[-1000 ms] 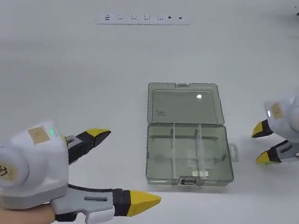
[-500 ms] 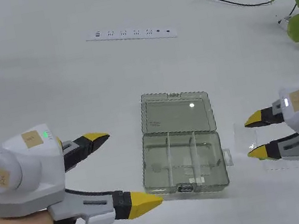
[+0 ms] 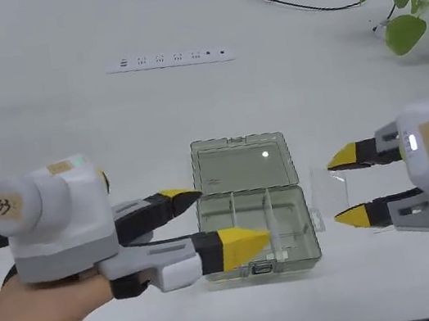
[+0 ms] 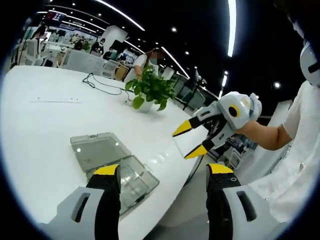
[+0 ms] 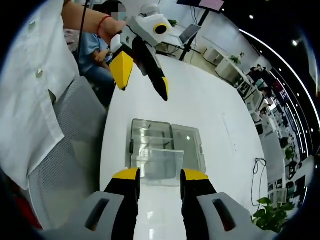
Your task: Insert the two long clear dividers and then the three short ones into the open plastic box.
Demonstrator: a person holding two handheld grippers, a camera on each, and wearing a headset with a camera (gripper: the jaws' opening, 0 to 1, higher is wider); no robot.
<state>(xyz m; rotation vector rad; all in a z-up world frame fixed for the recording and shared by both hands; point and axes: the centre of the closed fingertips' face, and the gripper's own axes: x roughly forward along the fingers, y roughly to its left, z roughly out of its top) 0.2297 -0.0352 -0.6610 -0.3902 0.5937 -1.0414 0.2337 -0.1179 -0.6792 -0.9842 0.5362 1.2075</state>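
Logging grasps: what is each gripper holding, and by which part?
The right gripper pinches a clear rectangular plastic divider by its two opposite end edges; the left gripper holds nothing.

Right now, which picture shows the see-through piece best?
The right gripper view: the clear divider sits big and centred between the right gripper's jaws. The head view shows it only faintly beside the box, and the left gripper view barely at all.
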